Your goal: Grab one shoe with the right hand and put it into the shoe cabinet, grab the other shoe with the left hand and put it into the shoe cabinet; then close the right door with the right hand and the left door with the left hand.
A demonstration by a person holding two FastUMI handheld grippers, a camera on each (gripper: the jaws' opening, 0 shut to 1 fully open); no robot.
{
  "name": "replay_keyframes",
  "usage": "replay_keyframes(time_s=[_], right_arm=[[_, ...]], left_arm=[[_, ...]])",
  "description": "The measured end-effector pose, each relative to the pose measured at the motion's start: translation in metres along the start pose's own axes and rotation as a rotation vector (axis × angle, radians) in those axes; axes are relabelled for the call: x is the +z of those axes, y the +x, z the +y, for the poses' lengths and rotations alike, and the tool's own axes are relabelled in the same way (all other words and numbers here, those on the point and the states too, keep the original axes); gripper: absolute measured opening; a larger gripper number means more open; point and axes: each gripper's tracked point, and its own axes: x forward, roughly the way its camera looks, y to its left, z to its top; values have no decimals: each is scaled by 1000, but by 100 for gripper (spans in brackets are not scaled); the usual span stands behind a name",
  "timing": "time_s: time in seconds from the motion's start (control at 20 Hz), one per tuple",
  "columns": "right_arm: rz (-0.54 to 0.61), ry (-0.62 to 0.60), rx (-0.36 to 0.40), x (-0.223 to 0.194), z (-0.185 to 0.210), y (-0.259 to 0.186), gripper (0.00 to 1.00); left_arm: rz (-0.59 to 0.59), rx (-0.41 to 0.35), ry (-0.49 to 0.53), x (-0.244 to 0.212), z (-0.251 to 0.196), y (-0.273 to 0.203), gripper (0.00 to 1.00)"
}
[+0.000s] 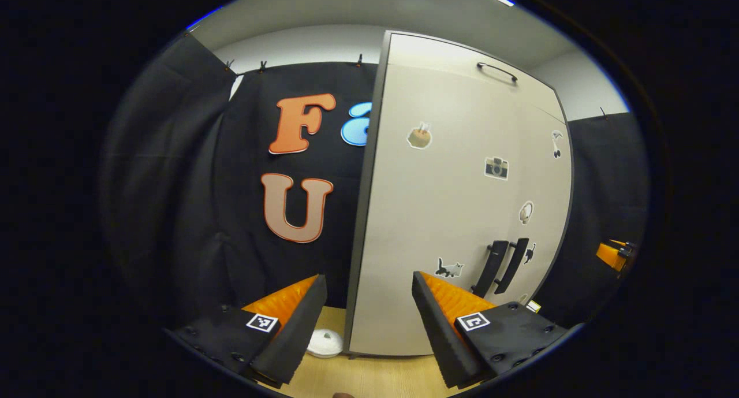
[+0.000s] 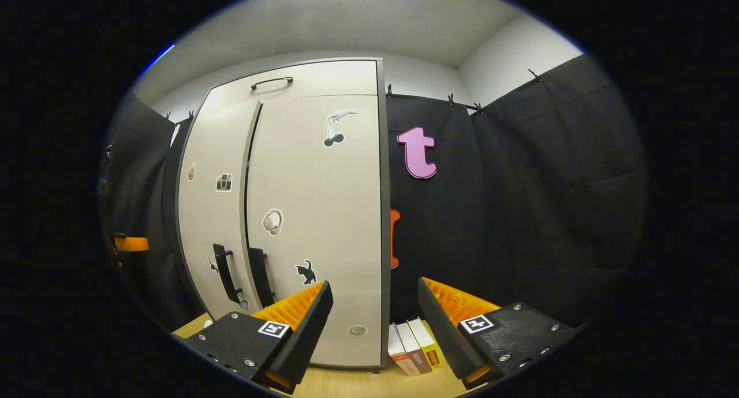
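The shoe cabinet [image 1: 456, 213] is finished in a pale cream, edged with a dark grey frame, and its doors are fitted with black handles [image 1: 501, 266]; a further black handle [image 2: 271, 82] is set on the top panel. The doors are dotted with small stickers: a black cat [image 2: 306, 272], black cherries [image 2: 333, 138], a grey and black camera [image 1: 496, 168] and a brown cake [image 1: 420, 136]. The floor [image 1: 369, 378] is shown in light wood grain. A white round object [image 1: 325, 342] is seen on it. Three books [image 2: 414, 346] are seen beside the cabinet, with red, white and yellow spines. Black and white square markers [image 2: 273, 328] are carried on each gripper body.
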Motion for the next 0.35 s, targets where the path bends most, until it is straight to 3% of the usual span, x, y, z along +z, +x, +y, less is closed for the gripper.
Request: replay_keyframes(time_s=[0.15,0.35], right_arm=[[0,5,8,1,3,-3,92],[-5,-9,21,1,10,-12,92]], left_arm=[[-27,58,-20,14,37,-19,99],[-80,136,27,32,69,-51,96]])
